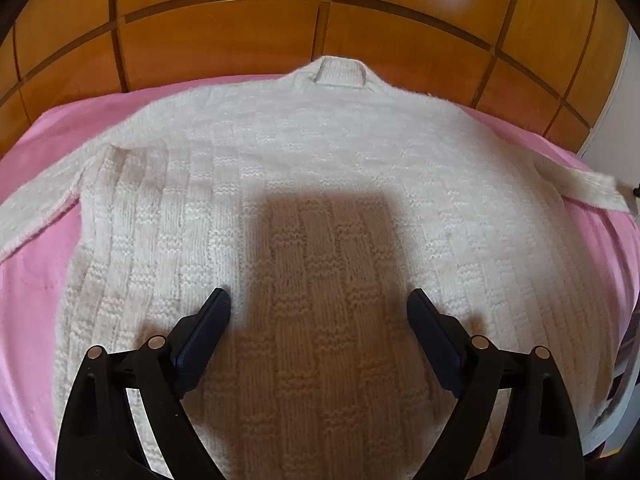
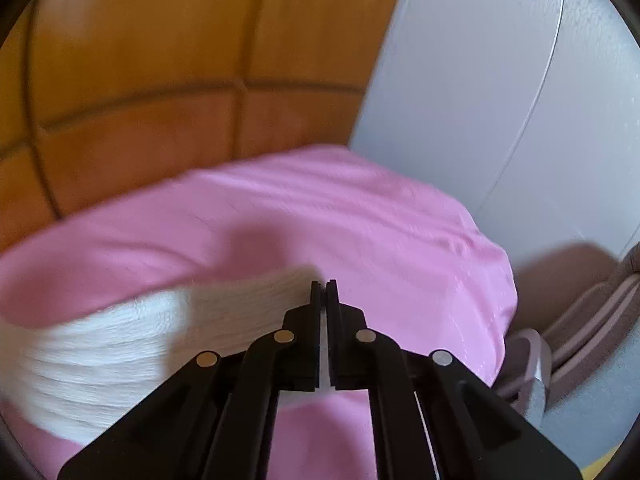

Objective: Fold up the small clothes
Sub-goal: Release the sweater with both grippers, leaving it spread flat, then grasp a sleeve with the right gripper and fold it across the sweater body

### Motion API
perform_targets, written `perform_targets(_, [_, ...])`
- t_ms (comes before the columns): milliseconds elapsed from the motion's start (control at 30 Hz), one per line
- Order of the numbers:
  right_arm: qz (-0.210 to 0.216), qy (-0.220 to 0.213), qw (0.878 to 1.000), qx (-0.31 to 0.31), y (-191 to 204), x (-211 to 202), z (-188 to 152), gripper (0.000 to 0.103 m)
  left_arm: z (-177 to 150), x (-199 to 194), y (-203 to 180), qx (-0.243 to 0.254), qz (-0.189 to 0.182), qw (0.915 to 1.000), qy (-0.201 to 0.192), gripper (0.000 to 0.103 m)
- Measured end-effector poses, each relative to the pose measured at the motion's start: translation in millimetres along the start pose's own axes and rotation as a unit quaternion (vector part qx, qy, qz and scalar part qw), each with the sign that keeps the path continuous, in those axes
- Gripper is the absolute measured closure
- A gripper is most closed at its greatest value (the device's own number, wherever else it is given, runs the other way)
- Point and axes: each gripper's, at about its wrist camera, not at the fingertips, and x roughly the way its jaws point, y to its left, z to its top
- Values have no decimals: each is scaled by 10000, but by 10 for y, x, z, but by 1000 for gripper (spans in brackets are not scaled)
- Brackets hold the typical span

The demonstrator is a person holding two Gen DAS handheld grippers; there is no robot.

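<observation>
- The white knitted sweater (image 1: 320, 184) lies spread flat on the pink bedsheet (image 1: 36, 264), straight ahead of and beneath the left gripper (image 1: 319, 304), with its collar (image 1: 340, 72) at the far end.
- It looks like a thick, soft, chunky knit: light to lift, floppy, likely to sag and stretch if pulled from a single point. Not slippery, so pads should bite well on a doubled edge.
- Best holds, I'd say, are the cuffs, the hem corners or the shoulder seams, not the loose middle panel.
- The left gripper's jaws stand wide apart with nothing between them, only knit below and its own shadow.
- One sleeve (image 1: 580, 184) runs off to that gripper's right, the other to its left.
- The right gripper (image 2: 324, 286) is pinched together, with white sleeve fabric (image 2: 120, 344) just to its left and a sliver of white showing between the jaws; it appears to be clamped on the sleeve end.
- That view is motion-blurred, so just where the pads catch the cloth is hard to make out.
- The near hem is cut off behind the left gripper's body.
- Beyond the sweater: a wooden headboard (image 1: 240, 32) and a grey wall (image 2: 480, 80).
</observation>
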Motion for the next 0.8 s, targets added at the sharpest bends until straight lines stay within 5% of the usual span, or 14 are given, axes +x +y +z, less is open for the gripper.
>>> perform_targets(167, [343, 423, 9973, 497, -34, 172, -370, 101, 24, -3, -4, -16, -14, 10000, 52, 15])
perform_targets(300, [1551, 562, 9828, 832, 56, -148, -641, 66, 17, -87, -9, -18, -156, 9999, 58, 15])
perform_targets(400, [3064, 1080, 9417, 870, 366, -380, -935, 60, -22, -158, -51, -11, -368, 9993, 58, 15])
perform_targets(467, [4033, 1523, 8989, 786, 703, -547, -1157, 60, -67, -215, -138, 137, -512, 9986, 34, 15])
perform_targets(633, [5345, 1882, 8238, 175, 1600, -1006, -1457, 60, -192, -283, -284, 441, -492, 9978, -32, 15])
perform_targets(767, [5494, 1931, 8129, 46, 2086, -1122, -1523, 63, -249, -340, -207, 223, -520, 9984, -45, 15])
perform_targets(800, [5430, 1862, 8188, -41, 2146, -1163, -1514, 88, -246, -354, -173, 164, -503, 9986, -67, 15])
